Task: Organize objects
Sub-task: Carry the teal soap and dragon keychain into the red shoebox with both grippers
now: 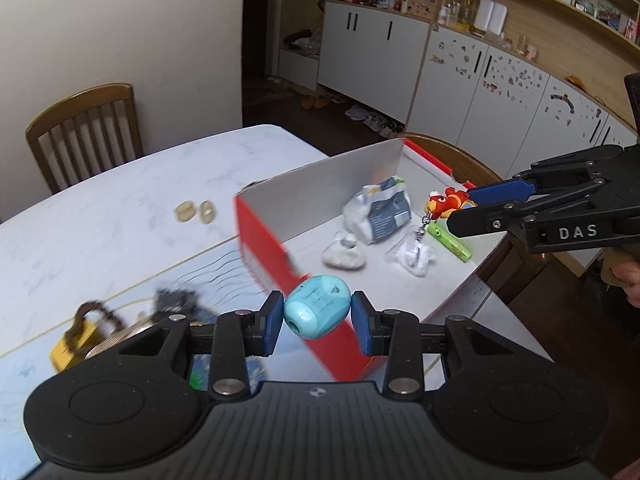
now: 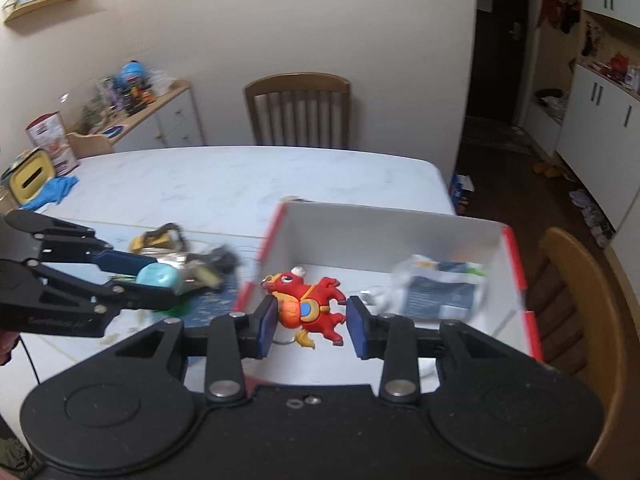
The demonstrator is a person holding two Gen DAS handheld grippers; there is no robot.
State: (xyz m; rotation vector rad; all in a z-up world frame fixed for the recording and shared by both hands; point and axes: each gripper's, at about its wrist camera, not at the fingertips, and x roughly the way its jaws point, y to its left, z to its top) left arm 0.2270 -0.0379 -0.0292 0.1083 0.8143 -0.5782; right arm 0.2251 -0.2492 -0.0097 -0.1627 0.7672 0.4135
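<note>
Red box (image 1: 276, 248), two tools (image 1: 317, 316), two toys (image 2: 310, 306).

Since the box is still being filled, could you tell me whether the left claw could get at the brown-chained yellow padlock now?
Probably not yet: the left claw is shut on the blue egg-shaped toy, though the padlock lies uncovered.

The table (image 2: 240, 176) looks like polished white marble, faintly veined. The box (image 1: 320, 184) seems matt card, grey inside, glossy red outside. The turquoise sharpener (image 1: 317, 307) is smooth plastic; the red toy (image 2: 310, 306) rubbery and shiny. Both chairs (image 2: 298, 110) are varnished wood. Each tool (image 1: 317, 316) is matt black plastic.
</note>
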